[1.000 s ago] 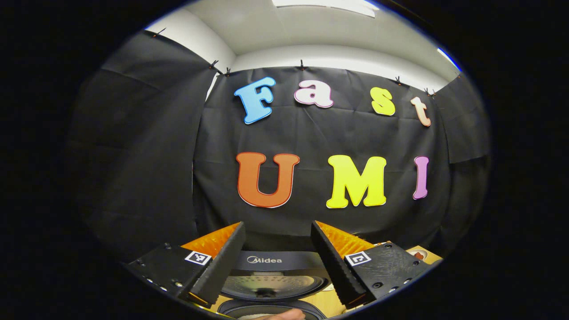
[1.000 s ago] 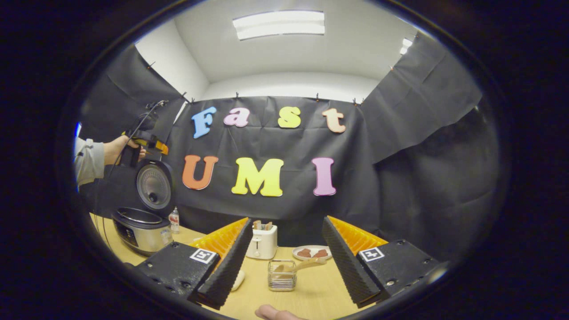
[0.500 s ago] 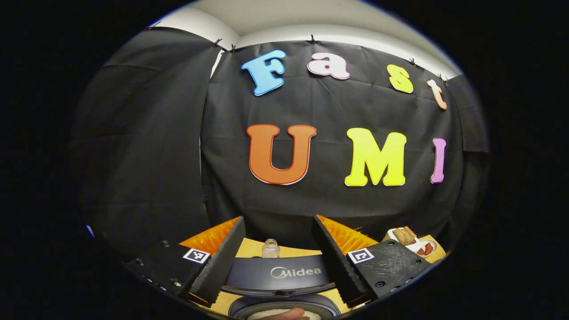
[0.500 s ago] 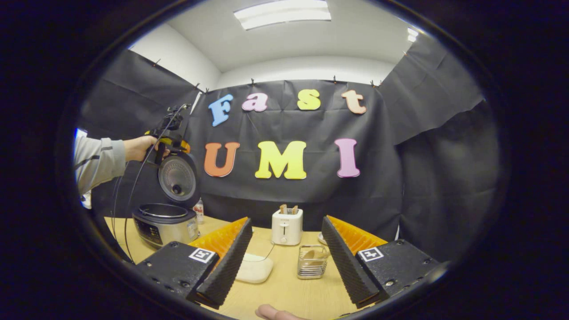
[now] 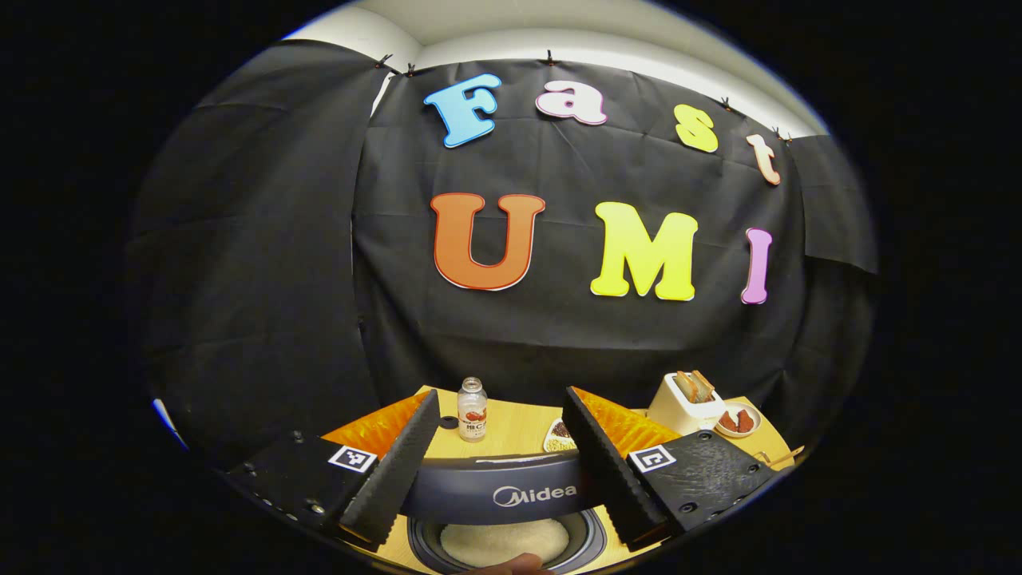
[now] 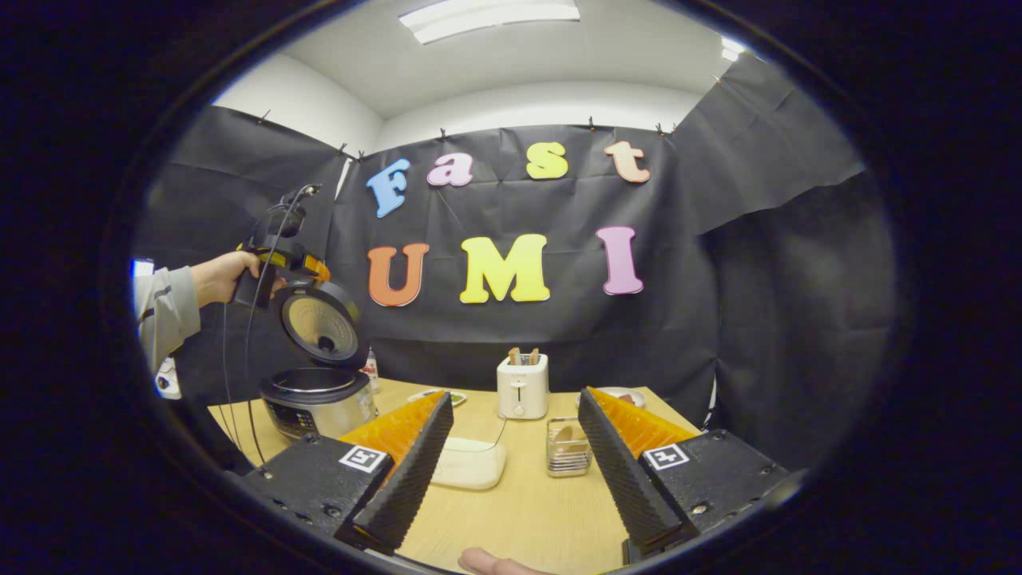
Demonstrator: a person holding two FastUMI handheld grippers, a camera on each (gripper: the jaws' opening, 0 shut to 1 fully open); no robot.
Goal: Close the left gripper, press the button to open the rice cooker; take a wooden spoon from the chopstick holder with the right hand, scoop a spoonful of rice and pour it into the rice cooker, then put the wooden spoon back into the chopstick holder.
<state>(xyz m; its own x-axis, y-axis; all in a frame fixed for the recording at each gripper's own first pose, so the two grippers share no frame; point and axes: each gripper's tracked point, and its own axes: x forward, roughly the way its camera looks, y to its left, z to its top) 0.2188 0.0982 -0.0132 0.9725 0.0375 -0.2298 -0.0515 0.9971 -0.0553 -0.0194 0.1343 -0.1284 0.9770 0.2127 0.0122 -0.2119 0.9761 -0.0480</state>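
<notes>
The rice cooker (image 6: 318, 402) stands at the table's left with its lid (image 6: 319, 323) raised and tilted forward over the pot. A hand (image 6: 219, 275) holds my left gripper (image 6: 311, 269) on the lid's top edge. In the left gripper view, my left gripper (image 5: 501, 397) is open, and the lid's dark front edge (image 5: 499, 491) runs across behind its fingers, above the pot of white rice (image 5: 503, 541). My right gripper (image 6: 516, 394) hangs open and empty over the near table. Past it stand the wire chopstick holder (image 6: 568, 449) with the wooden spoon (image 6: 564, 435) and a white rice container (image 6: 471, 465).
A white toaster (image 6: 521, 386) stands at the table's back middle, with a plate of food (image 6: 619, 394) to its right. A small dish (image 6: 435, 395) and a bottle (image 6: 370, 371) sit near the cooker. A cable (image 6: 239, 375) hangs from the left gripper. Black cloth walls off the table.
The lid has tipped from upright to leaning forward over the pot, the left gripper going down with it. The right gripper drew back, so more of the table shows.
</notes>
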